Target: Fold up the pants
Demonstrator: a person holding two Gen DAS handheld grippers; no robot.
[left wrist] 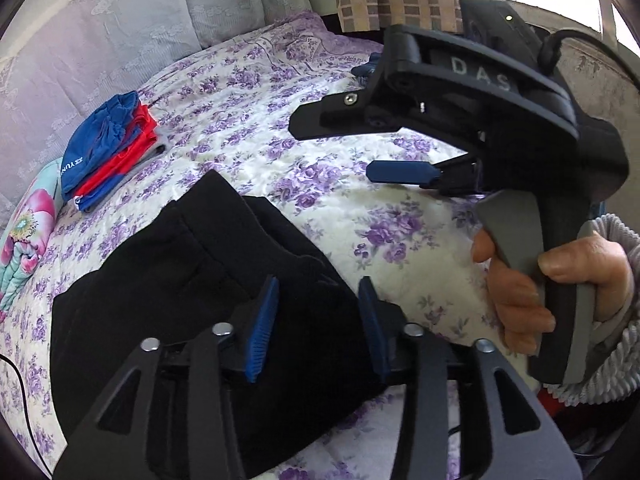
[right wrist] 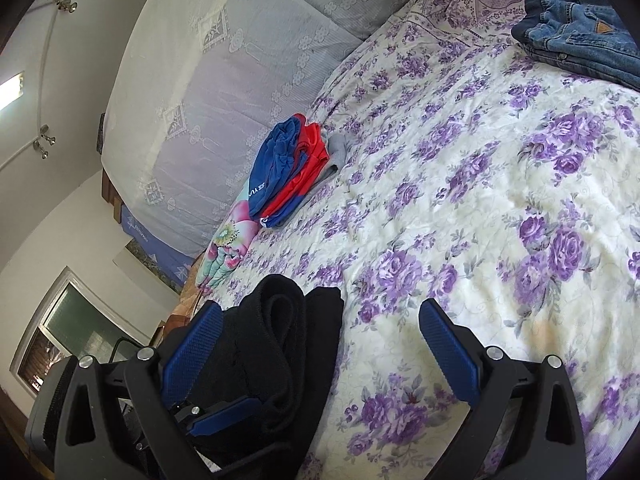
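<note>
Black pants (left wrist: 192, 280) lie folded on the purple-flowered bedspread (left wrist: 400, 232). My left gripper (left wrist: 318, 328) stands open over them. The dark cloth fills the gap between its blue pads (left wrist: 262, 328), which stay apart from it on both sides. My right gripper (left wrist: 348, 148) hovers open above the bed to the right, held by a hand (left wrist: 520, 292), with nothing between its fingers. In the right wrist view the pants (right wrist: 276, 340) show as a thick folded bundle beside the left finger of my right gripper (right wrist: 320, 352). One blue pad of the left gripper (right wrist: 224, 412) shows low beside the bundle.
A stack of folded blue and red clothes (left wrist: 108, 148) (right wrist: 288, 172) sits near the lace-covered headboard (right wrist: 224, 100). Folded jeans (right wrist: 580, 36) lie at the bed's far corner. A flowered pillow (right wrist: 228, 248) rests at the bed's edge. A thin cable (left wrist: 16, 384) runs at lower left.
</note>
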